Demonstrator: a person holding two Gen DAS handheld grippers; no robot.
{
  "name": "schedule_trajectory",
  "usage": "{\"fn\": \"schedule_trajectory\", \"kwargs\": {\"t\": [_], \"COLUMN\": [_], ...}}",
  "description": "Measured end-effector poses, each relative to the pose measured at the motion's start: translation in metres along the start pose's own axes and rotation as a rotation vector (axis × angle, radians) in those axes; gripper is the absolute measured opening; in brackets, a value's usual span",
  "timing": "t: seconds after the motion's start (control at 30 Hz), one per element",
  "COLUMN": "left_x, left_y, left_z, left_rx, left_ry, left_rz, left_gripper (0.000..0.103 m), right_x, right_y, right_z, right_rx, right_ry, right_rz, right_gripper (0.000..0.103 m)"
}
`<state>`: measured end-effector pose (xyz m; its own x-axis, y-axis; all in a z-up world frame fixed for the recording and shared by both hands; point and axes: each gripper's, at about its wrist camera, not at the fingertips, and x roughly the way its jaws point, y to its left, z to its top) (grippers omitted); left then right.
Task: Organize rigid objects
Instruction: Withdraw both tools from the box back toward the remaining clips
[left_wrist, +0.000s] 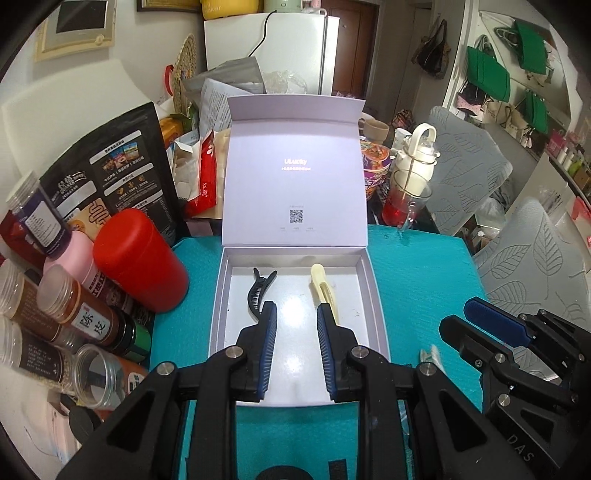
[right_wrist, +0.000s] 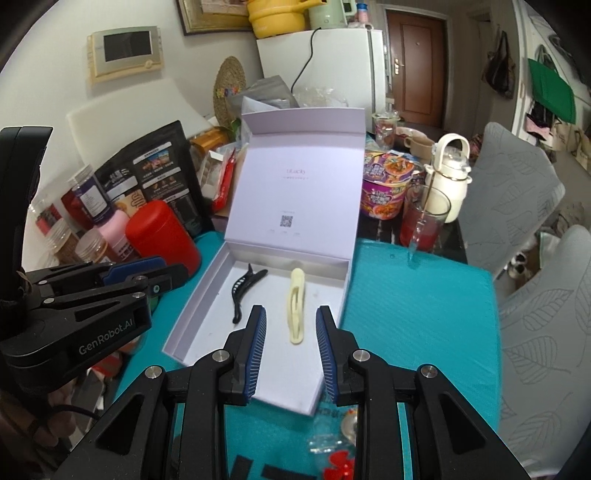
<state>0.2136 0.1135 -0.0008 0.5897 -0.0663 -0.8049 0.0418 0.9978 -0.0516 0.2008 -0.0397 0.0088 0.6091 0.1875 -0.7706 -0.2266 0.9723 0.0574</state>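
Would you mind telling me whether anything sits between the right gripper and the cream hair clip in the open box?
Nothing visible does. The cream hair clip lies flat on the box floor, ahead of the right gripper, whose fingers hold nothing. The black hair clip lies apart, to its left.

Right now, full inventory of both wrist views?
lavender cardboard gift box: 1, lid open upright, on mat
black plastic hair clip: 1, in box, left
cream plastic hair clip: 1, in box, right
teal foam mat: 1, under box
red cylindrical canister: 1, left of box
clear spice jars: several, far left
purple noodle cup: 1, behind mat
left gripper: shut, empty
right gripper: shut, empty
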Motion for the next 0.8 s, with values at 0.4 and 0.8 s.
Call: {"fn": "schedule_trajectory", "kwargs": {"t": [0.4, 0.8], "left_x": [-0.048, -0.084], "left_y": [-0.034, -0.069], "left_z": [-0.036, -0.078], "left_rx": [0.0, -0.01], "left_ry": [-0.049, -0.07], "left_rz": [-0.006, 0.0], "left_gripper": [0.022, 0.022], "right_x": [-0.06, -0.113], "right_y": [-0.012, -0.032], "right_z": [-0.038, -0.079], "right_rx": [-0.022, -0.028], "right_ry": [-0.041, -0.081], "right_rz": [-0.014, -0.017], "right_gripper": [0.032, 0.04]}}
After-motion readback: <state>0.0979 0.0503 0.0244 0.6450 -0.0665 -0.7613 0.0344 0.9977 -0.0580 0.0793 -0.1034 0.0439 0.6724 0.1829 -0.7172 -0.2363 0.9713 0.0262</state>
